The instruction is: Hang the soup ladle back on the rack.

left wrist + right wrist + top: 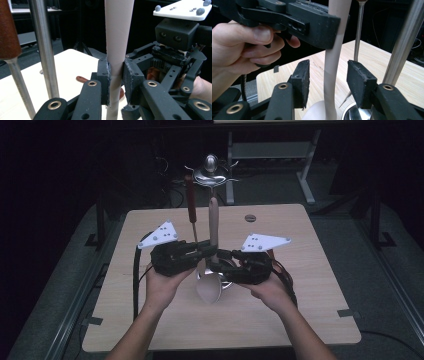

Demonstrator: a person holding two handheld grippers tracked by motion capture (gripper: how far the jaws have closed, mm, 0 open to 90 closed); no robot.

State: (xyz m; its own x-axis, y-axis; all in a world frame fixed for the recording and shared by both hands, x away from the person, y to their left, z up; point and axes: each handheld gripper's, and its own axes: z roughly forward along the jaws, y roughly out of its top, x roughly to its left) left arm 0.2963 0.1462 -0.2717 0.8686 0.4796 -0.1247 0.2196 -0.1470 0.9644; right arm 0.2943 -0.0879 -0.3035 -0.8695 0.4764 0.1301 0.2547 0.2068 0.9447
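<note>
Pale ladle (213, 245) upright by the steel rack pole (45, 50) over the wooden table (300, 285). Left gripper (116, 75) clamps its handle. Right gripper (328, 77) straddles the handle lower down, pads apart, not touching.

Steel stand pole (212, 207) blocks behind; table (310, 285) sides open.

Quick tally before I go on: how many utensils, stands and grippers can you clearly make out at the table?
Utensils: 2, pale spoon and brown-handled utensil
Stands: 1, metal stand
Grippers: 2, left gripper and right gripper
Total: 5
</note>
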